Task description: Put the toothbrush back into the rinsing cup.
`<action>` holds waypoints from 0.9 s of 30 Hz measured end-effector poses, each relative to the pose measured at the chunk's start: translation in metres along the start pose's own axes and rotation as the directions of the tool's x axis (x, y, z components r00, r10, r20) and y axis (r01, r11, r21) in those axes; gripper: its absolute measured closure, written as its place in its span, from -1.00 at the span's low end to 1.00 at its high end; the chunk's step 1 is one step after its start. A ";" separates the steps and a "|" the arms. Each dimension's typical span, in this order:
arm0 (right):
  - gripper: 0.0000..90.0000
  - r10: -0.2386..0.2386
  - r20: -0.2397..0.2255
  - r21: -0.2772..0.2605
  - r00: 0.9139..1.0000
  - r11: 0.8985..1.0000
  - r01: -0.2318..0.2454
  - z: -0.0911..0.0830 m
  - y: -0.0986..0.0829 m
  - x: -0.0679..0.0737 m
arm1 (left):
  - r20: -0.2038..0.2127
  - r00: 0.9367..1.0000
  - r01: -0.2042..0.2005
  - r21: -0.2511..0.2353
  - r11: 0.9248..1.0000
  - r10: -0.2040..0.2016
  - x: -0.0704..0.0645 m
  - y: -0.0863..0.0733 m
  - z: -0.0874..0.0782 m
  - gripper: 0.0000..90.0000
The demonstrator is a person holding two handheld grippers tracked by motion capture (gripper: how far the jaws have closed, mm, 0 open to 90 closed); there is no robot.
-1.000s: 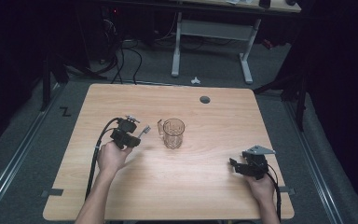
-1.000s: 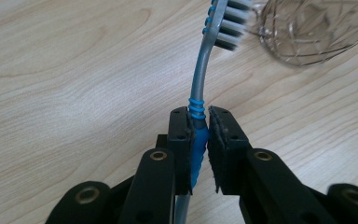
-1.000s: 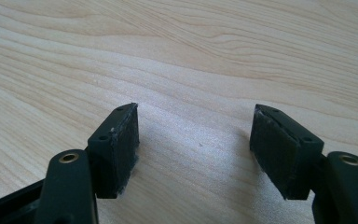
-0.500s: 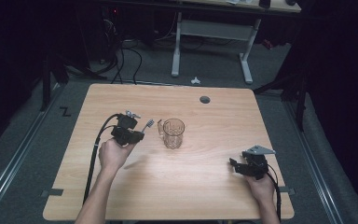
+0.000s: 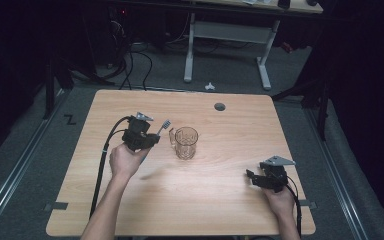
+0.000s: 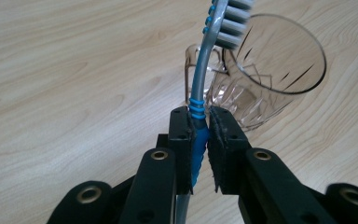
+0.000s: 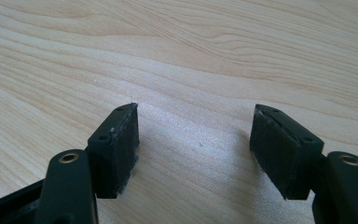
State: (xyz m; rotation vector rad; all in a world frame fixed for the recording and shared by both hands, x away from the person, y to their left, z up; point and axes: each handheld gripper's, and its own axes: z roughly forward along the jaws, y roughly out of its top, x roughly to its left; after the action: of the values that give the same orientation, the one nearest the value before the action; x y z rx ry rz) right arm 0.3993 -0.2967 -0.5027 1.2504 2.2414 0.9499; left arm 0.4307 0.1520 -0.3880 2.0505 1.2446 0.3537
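From the high view I see the pale, wood-grain table (image 5: pixel 190 210) with a clear faceted glass mug (image 5: pixel 186 142) standing upright near its middle; as far as I can tell the mug holds nothing. My left gripper (image 5: pixel 150 137) sits just to the mug's left, raised in the left hand (image 5: pixel 125 161), with a grey-and-blue toothbrush (image 5: pixel 164 125) angling out of it toward the mug's handle side, bristle head uppermost and outside the rim. My right gripper (image 5: pixel 251 176) rests low near the table's right front, well apart from the mug, in the right hand (image 5: pixel 280 200).

In the left gripper view the black jaws pinch the toothbrush (image 6: pixel 198 116) on its blue ribbed grip. The curved grey neck rises past the mug's handle, and the white bristles show just in front of the mug (image 6: pixel 270 70) rim. The glass has cut, angular facets.

In the right gripper view the jaws stand spread wide with bare table (image 7: pixel 191 56) grain between the rough black pads (image 7: pixel 121 144).
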 end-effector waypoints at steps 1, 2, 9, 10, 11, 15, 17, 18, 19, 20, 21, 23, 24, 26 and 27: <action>-0.26 0.000 0.000 0.000 1.000 1.000 0.000 0.000 0.000 0.000 | 0.002 1.000 0.001 -0.005 1.000 -0.001 0.000 0.001 0.001 0.78; -0.26 0.000 0.000 0.000 1.000 1.000 0.000 0.000 0.000 0.000 | 0.005 1.000 0.000 -0.010 1.000 0.000 -0.001 0.003 0.002 0.78; -0.26 -0.001 0.000 0.000 1.000 1.000 0.001 0.000 0.000 0.000 | 0.046 0.998 0.037 -0.077 0.996 -0.033 0.001 0.010 0.005 0.78; -0.26 0.000 0.000 0.000 1.000 1.000 0.000 0.000 0.000 0.000 | 0.048 0.998 0.041 -0.089 0.995 -0.037 0.001 0.010 0.004 0.78; -0.26 0.000 -0.001 0.000 1.000 1.000 0.000 0.000 0.000 0.000 | 0.052 0.998 0.048 -0.100 0.994 -0.043 0.002 0.011 0.004 0.78; -0.26 0.000 -0.001 0.000 1.000 1.000 0.000 0.000 0.000 0.000 | 0.047 0.998 0.042 -0.112 0.993 -0.037 0.003 0.015 0.004 0.78; -0.26 0.000 -0.001 0.000 1.000 1.000 0.000 0.000 0.000 0.000 | 0.047 0.998 0.035 -0.116 0.993 -0.030 0.002 0.017 0.003 0.78; -0.26 -0.001 0.000 0.000 1.000 1.000 0.001 0.000 0.000 0.000 | 0.045 0.999 0.029 -0.122 0.992 -0.024 0.001 0.019 0.002 0.78; -0.26 0.000 0.000 0.000 1.000 1.000 0.000 0.000 0.000 0.000 | 0.044 0.999 0.024 -0.129 0.991 -0.019 0.000 0.020 0.002 0.78; -0.26 -0.001 0.000 0.000 1.000 1.000 0.001 0.000 0.000 0.000 | 0.045 0.999 0.022 -0.134 0.991 -0.016 -0.001 0.022 0.002 0.78; -0.26 -0.001 0.000 0.000 1.000 1.000 0.001 0.000 0.000 0.000 | 0.048 0.999 0.020 -0.142 0.990 -0.014 -0.001 0.023 0.002 0.78; -0.26 0.000 0.000 0.000 1.000 1.000 0.000 0.000 0.000 0.000 | 0.052 0.999 0.019 -0.148 0.989 -0.011 -0.003 0.025 0.003 0.78; -0.26 0.000 0.000 0.000 1.000 1.000 0.000 0.000 0.000 0.000 | 0.052 0.999 0.019 -0.151 0.988 -0.011 -0.003 0.026 0.004 0.78; -0.26 0.000 -0.001 0.000 1.000 1.000 0.000 0.000 0.000 0.000 | 0.056 0.998 0.022 -0.162 0.987 -0.013 -0.004 0.027 0.004 0.78; -0.26 0.000 0.000 0.000 1.000 1.000 0.000 0.000 0.000 0.000 | 0.058 0.998 0.024 -0.168 0.985 -0.014 -0.004 0.027 0.003 0.78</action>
State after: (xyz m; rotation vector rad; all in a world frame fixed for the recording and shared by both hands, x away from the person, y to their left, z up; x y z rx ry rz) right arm 0.3993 -0.2967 -0.5027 1.2500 2.2418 0.9502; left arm 0.4486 0.1390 -0.3712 1.8907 1.1588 0.3772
